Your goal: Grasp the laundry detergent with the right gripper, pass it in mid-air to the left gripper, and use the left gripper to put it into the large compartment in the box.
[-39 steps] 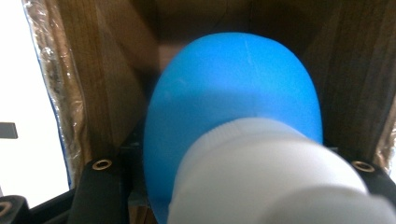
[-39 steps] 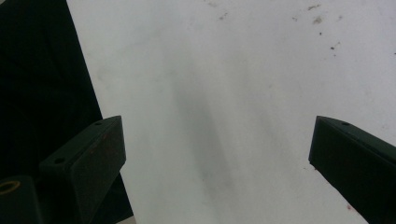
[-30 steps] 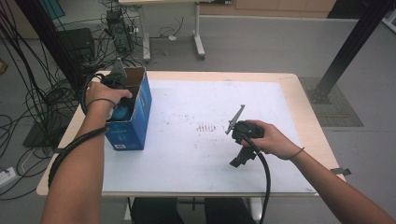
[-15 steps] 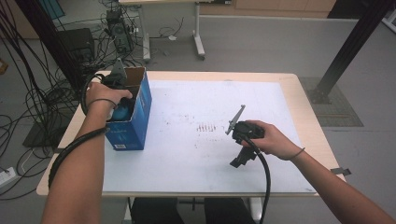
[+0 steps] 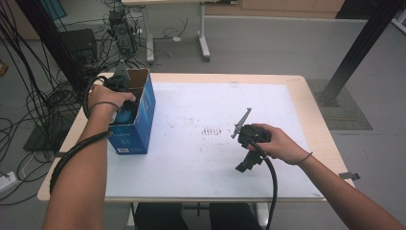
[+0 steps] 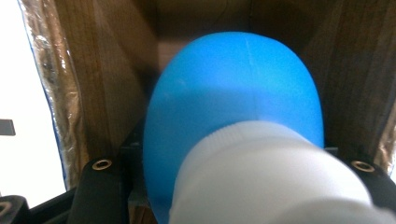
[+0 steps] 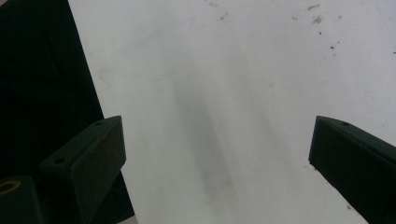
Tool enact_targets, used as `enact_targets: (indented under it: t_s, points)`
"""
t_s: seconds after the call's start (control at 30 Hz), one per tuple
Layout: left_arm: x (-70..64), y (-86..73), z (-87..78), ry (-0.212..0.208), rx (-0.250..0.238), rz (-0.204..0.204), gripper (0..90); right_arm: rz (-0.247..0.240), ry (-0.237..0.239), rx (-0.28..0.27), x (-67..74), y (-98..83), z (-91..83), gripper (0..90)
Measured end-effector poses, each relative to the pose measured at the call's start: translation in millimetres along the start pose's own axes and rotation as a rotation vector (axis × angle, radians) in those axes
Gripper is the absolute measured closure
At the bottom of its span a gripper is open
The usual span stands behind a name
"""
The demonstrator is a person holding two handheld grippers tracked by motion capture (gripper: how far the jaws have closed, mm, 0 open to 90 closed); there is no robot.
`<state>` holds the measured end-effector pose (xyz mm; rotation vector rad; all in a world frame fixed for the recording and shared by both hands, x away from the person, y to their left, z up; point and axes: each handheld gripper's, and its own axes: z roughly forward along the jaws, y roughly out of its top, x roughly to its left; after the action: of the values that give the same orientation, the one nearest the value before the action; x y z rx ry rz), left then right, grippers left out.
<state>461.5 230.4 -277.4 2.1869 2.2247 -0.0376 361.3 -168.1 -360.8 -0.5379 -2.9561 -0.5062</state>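
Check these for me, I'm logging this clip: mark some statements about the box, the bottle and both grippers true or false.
1. The left gripper reaches into the blue box. True.
2. It grips a red can. False: a blue bottle with a white cap.
3. The right gripper holds a pen. False: its jaws stand open and hold nothing.
4. The box stands at the table's left edge. True.
5. The box lies flat, closed. False: upright, top open.
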Motion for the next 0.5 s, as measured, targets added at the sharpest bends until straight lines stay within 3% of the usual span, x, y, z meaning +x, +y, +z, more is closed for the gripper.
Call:
enact_targets:
  t_s: [0.5]
  points:
    - [-0.8,-0.4,0.2,0.004,-0.001,-0.002,37.9,0.008,0.002,-0.001,-0.3,-0.6,-0.5,3.6]
